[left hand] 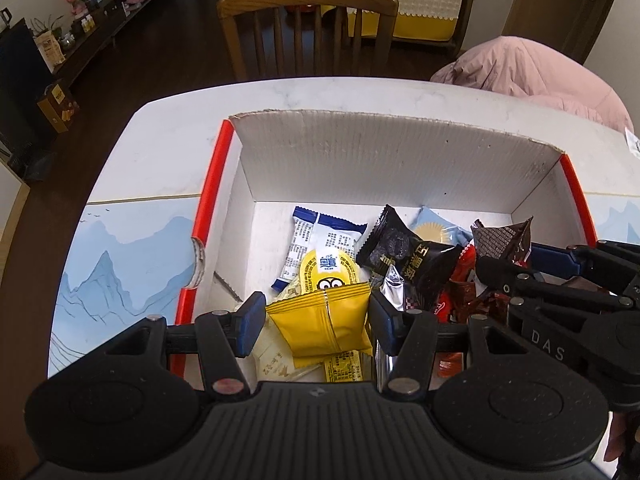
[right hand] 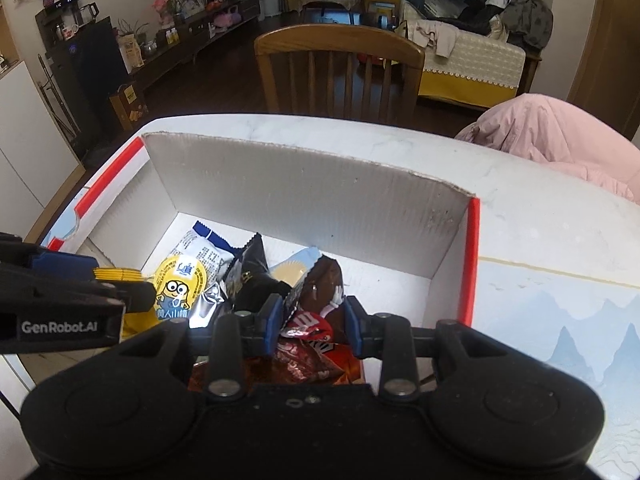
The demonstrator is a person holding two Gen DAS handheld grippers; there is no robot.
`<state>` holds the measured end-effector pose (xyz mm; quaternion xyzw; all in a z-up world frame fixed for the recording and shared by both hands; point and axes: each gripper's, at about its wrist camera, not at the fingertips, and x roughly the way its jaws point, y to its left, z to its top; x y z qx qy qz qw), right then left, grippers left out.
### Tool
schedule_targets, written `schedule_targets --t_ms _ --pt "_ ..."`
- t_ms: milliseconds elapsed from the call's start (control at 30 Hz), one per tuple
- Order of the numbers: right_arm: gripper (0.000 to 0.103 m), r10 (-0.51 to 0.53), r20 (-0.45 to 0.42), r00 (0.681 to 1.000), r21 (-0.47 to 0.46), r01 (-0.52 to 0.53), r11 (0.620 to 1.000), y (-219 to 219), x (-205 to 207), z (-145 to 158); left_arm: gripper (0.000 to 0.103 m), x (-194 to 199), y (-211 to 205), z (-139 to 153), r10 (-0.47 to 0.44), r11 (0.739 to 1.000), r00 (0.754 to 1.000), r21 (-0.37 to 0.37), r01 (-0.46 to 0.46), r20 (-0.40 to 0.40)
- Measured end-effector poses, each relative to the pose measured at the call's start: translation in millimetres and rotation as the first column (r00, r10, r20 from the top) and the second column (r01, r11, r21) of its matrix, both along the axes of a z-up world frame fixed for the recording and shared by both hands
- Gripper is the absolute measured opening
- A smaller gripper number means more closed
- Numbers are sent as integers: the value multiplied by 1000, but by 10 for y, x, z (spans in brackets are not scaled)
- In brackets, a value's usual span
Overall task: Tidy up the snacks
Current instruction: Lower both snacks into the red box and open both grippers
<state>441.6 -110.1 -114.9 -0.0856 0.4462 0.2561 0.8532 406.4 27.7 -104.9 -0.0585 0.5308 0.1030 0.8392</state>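
A white cardboard box (left hand: 380, 152) with red edges stands on the table and holds several snack packets. My left gripper (left hand: 318, 320) hangs over the box's near left part, shut on a yellow packet (left hand: 320, 320) held between its blue pads. Just beyond it lie a round yellow cartoon packet (left hand: 328, 272), a blue-and-white packet (left hand: 316, 240) and a black packet (left hand: 408, 256). My right gripper (right hand: 312, 322) is shut on a brown chocolate packet (right hand: 320, 292), above red and brown wrappers. In the left wrist view the right gripper (left hand: 516, 260) sits close on the right. The left gripper (right hand: 120, 278) shows at the right view's left edge.
The box (right hand: 304, 184) sits on a white table (left hand: 340, 92) with a blue mountain-print mat (left hand: 120, 264). A wooden chair (left hand: 308, 20) stands behind the far edge. A pink jacket (left hand: 540, 76) lies at the table's far right. The box's far floor is bare.
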Motion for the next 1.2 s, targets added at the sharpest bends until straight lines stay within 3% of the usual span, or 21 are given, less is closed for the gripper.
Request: schedule_targets --t_ms 467,533,1200 --pt "36 -8 -19 1000 4 8 1000 -20 -28 32 56 16 53 -99 -1 1000 999 -25 0 -44" --pt "38 -3 -14 1000 5 3 1000 -22 -61 67 60 -5 61 -86 -5 999 999 -37 4 -41" --pt "56 0 70 998 69 -5 998 -135 -767 572 64 -663 112 448 -25 997 994 -66 32 107"
